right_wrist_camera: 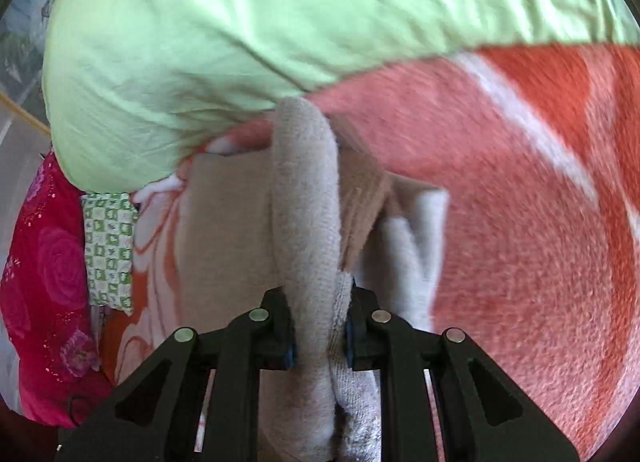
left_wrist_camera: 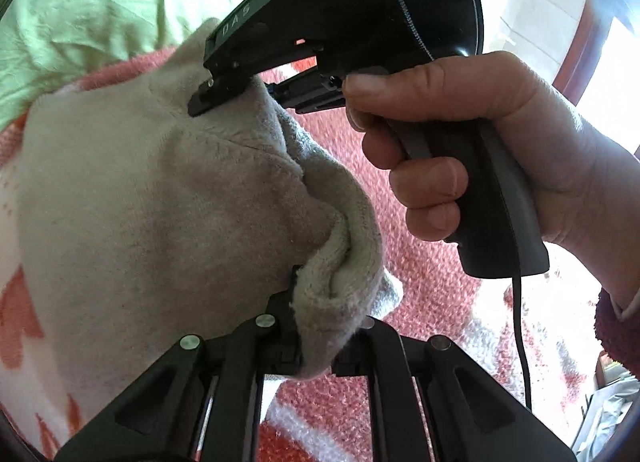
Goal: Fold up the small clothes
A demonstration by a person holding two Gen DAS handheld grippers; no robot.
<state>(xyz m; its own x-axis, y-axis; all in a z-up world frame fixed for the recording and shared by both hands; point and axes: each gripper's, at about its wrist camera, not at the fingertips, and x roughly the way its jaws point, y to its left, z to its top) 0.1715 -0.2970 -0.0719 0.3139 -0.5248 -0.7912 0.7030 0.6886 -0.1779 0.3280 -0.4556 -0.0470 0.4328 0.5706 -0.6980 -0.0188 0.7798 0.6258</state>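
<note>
Both grippers bite the beige garment (left_wrist_camera: pixel 140 201): left gripper (left_wrist_camera: pixel 316 326) clamped on a bunched edge, right gripper (right_wrist_camera: pixel 320 326) pinching a thick fold.

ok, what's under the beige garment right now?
The beige garment lies over the red-and-white blanket, which shows all round it. The blanket beneath it is covered, so anything else there can't be seen. Both the left gripper and the right gripper pinch its edges.

black grippers (left_wrist_camera: pixel 316 346) with silver screws, "das" lettering, a black cable; fuzzy dark-red sleeve (left_wrist_camera: pixel 618 326)
</note>
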